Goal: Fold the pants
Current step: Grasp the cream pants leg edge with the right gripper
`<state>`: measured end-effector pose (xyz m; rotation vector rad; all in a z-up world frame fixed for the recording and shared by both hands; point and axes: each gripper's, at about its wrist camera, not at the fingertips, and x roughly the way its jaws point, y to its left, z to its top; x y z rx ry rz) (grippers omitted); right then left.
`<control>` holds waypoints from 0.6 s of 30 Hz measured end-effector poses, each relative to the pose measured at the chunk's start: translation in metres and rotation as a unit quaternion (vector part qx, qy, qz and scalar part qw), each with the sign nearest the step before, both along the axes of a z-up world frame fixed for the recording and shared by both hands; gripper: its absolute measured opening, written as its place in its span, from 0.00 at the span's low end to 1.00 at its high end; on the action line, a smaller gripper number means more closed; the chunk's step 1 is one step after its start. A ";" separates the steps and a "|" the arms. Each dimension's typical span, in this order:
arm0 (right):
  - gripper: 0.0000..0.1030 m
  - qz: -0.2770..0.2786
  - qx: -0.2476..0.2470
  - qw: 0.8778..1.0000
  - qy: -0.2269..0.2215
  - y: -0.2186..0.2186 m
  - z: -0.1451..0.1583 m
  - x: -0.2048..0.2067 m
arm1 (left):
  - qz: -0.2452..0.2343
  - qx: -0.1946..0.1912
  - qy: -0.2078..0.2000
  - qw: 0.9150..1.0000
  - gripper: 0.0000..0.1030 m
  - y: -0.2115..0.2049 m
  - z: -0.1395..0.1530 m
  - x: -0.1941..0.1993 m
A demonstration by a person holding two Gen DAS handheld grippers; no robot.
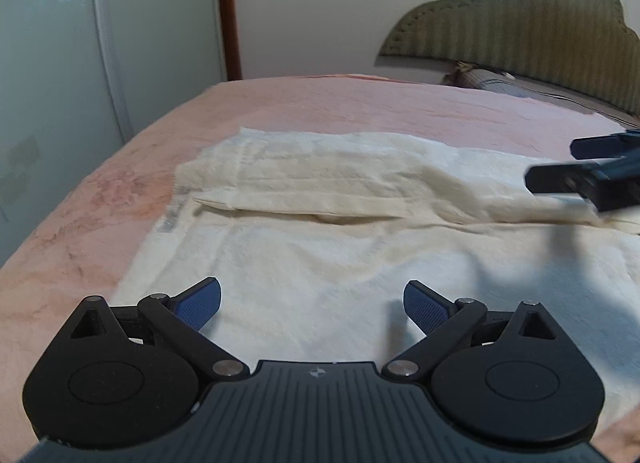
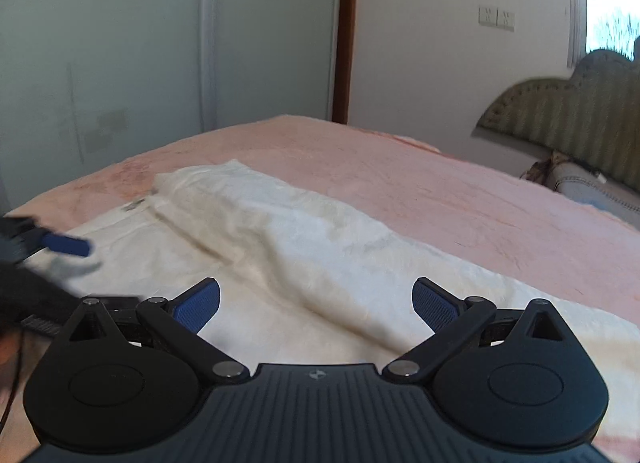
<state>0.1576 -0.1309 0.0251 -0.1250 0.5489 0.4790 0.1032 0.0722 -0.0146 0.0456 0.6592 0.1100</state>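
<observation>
Item: cream fleece pants (image 1: 320, 199), flat on pink bedspread (image 1: 320, 107), one leg folded over the other, long axis crosswise before me. My left claw (image 1: 312, 303) and right claw (image 2: 316, 303): both spread, empty, hovering over near edge; left nearer waistband

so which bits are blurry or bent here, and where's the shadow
Left wrist view: the other black right gripper is motion-smeared, casting a soft shadow on the cream fleece pants. Right wrist view: the left gripper's blue-padded fingers blur; the fisheye bows the pink bedspread.
</observation>
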 end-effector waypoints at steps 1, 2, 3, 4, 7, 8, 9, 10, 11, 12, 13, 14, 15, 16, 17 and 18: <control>1.00 -0.008 -0.002 1.000 0.016 0.002 -0.002 0.022 | 0.005 0.000 0.004 1.000 0.96 0.005 0.000 0.004; 1.00 -0.011 -0.004 0.999 0.030 0.005 -0.006 0.042 | 0.008 -0.004 0.009 1.000 0.96 0.011 0.000 0.008; 1.00 -0.012 -0.006 0.999 0.039 0.007 -0.010 0.061 | 0.011 -0.009 0.015 1.000 0.96 0.017 -0.001 0.011; 1.00 -0.011 -0.012 0.999 0.047 0.009 -0.016 0.081 | 0.014 -0.015 0.020 1.000 0.96 0.022 -0.001 0.014; 0.86 -0.004 -0.040 0.998 0.045 0.018 -0.029 0.128 | 0.029 -0.025 0.028 0.999 0.96 0.036 -0.003 0.020; 0.82 -0.004 -0.047 0.998 0.047 0.021 -0.033 0.140 | 0.033 -0.025 0.030 0.999 0.96 0.038 -0.003 0.021; 0.76 -0.003 -0.049 0.997 0.056 0.024 -0.038 0.155 | 0.035 -0.027 0.032 0.998 0.96 0.041 -0.003 0.023; 0.70 -0.002 -0.042 0.997 0.067 0.025 -0.041 0.167 | 0.036 -0.027 0.034 0.998 0.96 0.043 -0.004 0.024; 0.67 0.004 -0.029 0.996 0.079 0.026 -0.045 0.178 | 0.036 -0.028 0.036 0.998 0.96 0.044 -0.004 0.025; 0.65 0.013 -0.015 0.996 0.091 0.028 -0.048 0.189 | 0.036 -0.027 0.038 0.998 0.96 0.045 -0.004 0.027; 0.65 0.022 -0.002 0.994 0.103 0.030 -0.051 0.197 | 0.035 -0.027 0.039 0.998 0.96 0.046 -0.004 0.029; 0.65 0.032 0.006 0.993 0.111 0.033 -0.053 0.205 | 0.034 -0.026 0.040 0.998 0.96 0.046 -0.004 0.031; 0.65 0.045 0.014 0.992 0.119 0.036 -0.054 0.212 | 0.033 -0.028 0.042 0.998 0.96 0.047 -0.005 0.035; 0.65 0.062 0.020 0.989 0.129 0.041 -0.056 0.219 | 0.033 -0.031 0.044 0.998 0.96 0.049 -0.004 0.039; 0.65 0.079 0.022 0.987 0.137 0.045 -0.058 0.224 | 0.034 -0.038 0.046 0.998 0.96 0.051 -0.004 0.044; 0.63 0.093 0.018 0.985 0.142 0.053 -0.060 0.229 | 0.033 -0.047 0.048 0.997 0.96 0.054 -0.003 0.050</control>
